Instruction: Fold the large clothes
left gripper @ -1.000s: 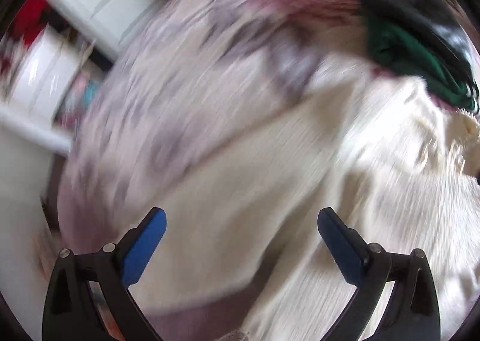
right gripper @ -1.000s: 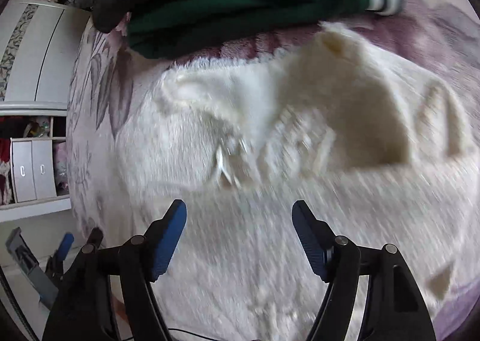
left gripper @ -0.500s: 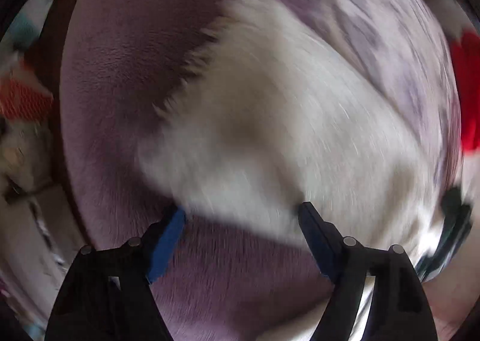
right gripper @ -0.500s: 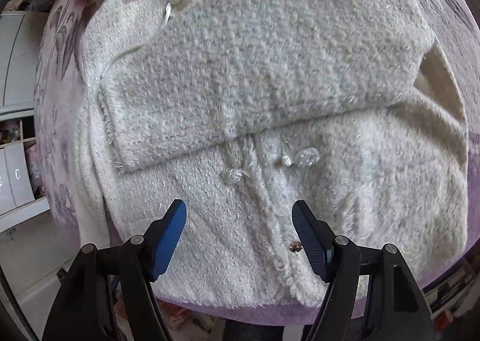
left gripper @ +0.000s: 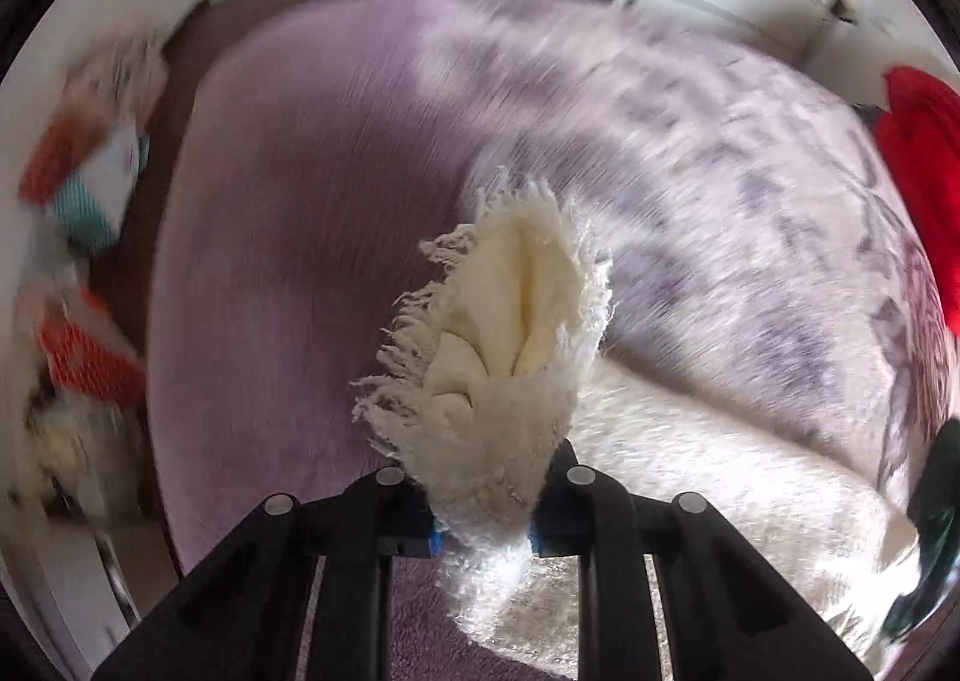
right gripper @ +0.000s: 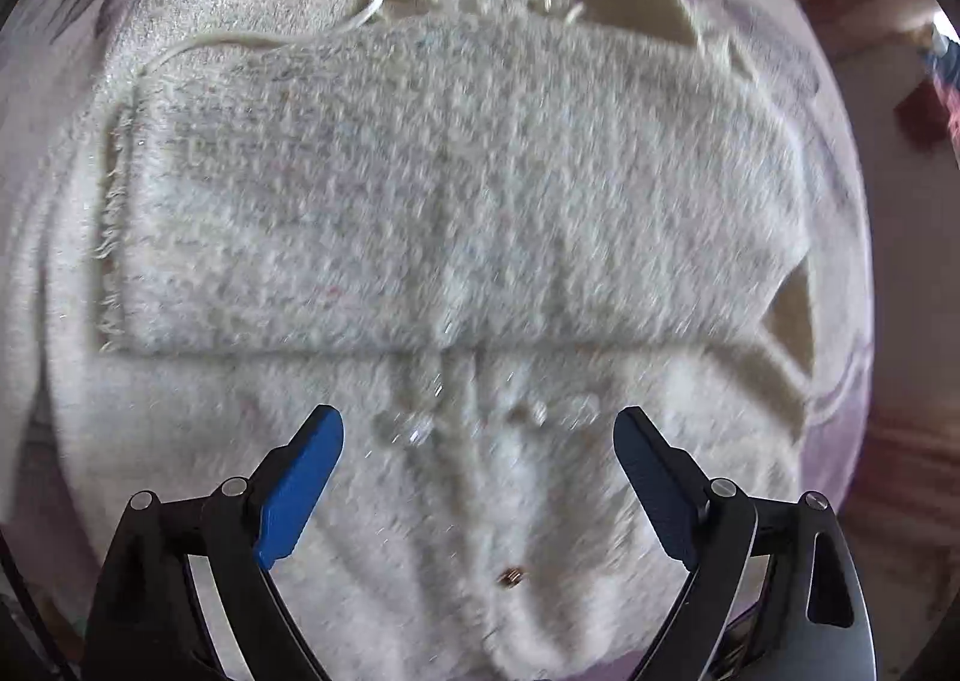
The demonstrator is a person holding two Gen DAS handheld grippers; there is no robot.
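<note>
Cream, fuzzy wool — the jacket [right gripper: 456,213] lies on the purple bedspread [left gripper: 288,237], one sleeve folded across its chest. The left gripper [left gripper: 486,525] has just closed on a fringed corner, while the right gripper [right gripper: 480,477], jaws just widened, hangs empty above the front. Pulled one-handed, I judge, that shallow pinch could slip — or drag the folded sleeve askew.

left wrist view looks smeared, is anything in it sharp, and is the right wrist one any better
Left wrist view: purple blanket and room streak with motion blur; only the fringed cuff pinched in the left gripper is crisp. Right wrist view: cream jacket mildly blurred, weave readable; fisheye bends the edges.
</note>
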